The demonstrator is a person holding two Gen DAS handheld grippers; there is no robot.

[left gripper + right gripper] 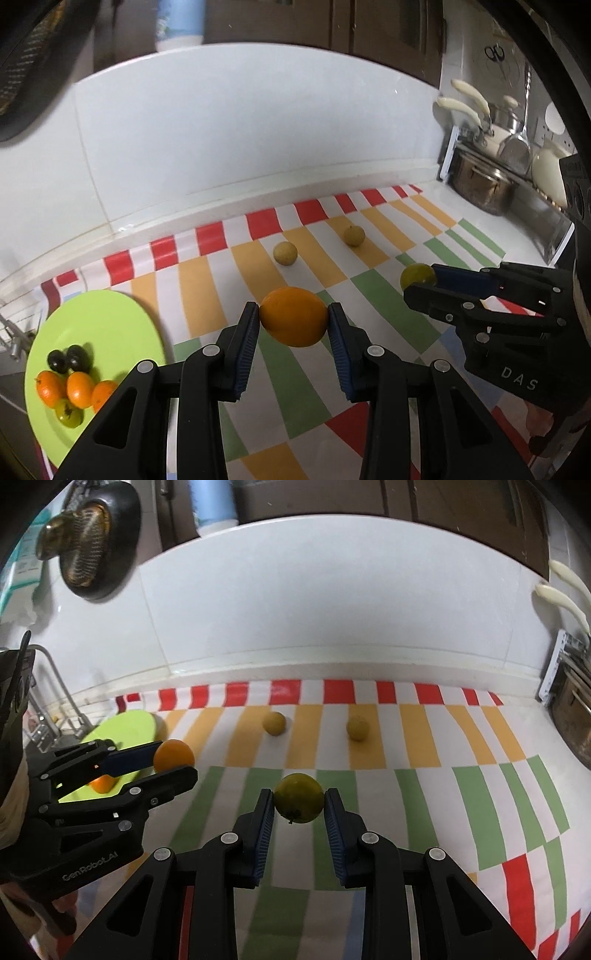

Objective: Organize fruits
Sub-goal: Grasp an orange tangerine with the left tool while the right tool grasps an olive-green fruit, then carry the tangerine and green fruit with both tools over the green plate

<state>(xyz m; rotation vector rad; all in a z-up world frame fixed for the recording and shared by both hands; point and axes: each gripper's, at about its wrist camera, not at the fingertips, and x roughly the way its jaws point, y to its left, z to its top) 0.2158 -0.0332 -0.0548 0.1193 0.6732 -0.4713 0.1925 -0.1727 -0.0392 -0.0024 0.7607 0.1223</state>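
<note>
orange fruit [293, 316] clamped in left tongs [293, 321]; green fruit [298, 798] clamped in right tongs [298, 803]. risk: round skins slipping from pads, rolling across tabletop [424, 782] below.

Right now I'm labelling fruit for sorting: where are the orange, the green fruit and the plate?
orange [293, 316], left wrist view, middle of its front.
green fruit [298, 798], right wrist view, middle of its skin.
plate [107, 317], left wrist view, bare upper part.
</note>
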